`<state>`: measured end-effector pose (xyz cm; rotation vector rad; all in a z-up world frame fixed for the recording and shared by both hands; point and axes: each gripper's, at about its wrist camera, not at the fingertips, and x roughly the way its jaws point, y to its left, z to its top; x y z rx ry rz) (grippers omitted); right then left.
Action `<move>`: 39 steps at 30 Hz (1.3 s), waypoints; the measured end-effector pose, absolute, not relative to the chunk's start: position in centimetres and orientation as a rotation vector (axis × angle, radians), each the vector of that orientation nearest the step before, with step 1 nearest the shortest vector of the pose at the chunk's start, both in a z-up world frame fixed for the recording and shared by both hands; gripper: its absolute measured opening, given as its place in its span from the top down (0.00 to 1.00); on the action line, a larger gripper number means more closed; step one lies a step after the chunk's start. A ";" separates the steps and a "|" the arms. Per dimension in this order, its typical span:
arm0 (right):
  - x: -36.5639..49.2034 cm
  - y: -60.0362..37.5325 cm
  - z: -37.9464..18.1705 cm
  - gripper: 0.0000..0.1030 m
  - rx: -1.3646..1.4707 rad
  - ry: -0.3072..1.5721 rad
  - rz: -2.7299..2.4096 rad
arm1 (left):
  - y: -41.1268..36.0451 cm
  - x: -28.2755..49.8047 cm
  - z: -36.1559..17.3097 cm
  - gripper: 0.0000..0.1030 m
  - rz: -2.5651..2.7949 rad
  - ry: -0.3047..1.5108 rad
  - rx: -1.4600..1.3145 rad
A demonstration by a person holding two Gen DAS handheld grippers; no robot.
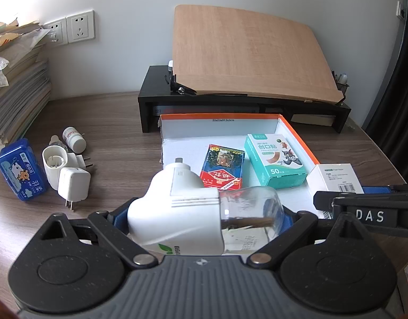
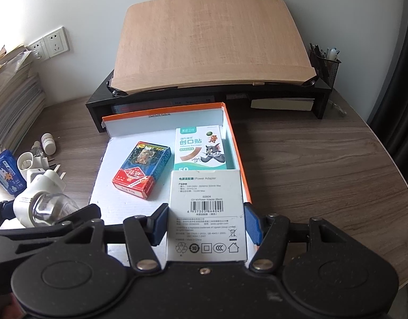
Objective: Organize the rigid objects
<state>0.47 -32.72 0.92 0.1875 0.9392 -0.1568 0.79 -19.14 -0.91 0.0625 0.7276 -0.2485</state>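
We find the left gripper point(image 1: 204, 220) clenched on a white plug-in device with a clear bottle point(image 1: 193, 207), its blue pads pressing the white body on one side and the glass on the other. The device is held off the surface at the near left corner of the orange-rimmed tray point(image 1: 299, 135); a dark liquid line shows inside the bottle.

The right gripper point(image 2: 206, 224) grasps a white power adapter box point(image 2: 206, 212) between its blue pads, label side facing the camera, over the near right corner of the tray.

Inside the tray we note a red and blue card pack point(image 2: 141, 170) lying flat left of centre and a teal plaster box point(image 2: 201, 146) along the right wall; the adapter box covers the plaster box's near end in the right wrist view.

On the wooden desk point(image 2: 310, 164), left of the tray, lie a white charger point(image 1: 72, 183), a second white plug-in device point(image 1: 55, 164), a small white pill bottle point(image 1: 74, 139) and a blue tissue pack point(image 1: 21, 170). At the far side stands a black riser point(image 1: 230, 106) carrying a tilted wooden board point(image 1: 243, 50). A paper stack point(image 1: 15, 87) sits at the far left.
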 end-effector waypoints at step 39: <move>0.5 -30.9 1.5 0.31 0.150 0.940 -0.126 | -17.3 -0.2 -0.2 0.03 -0.232 0.709 0.044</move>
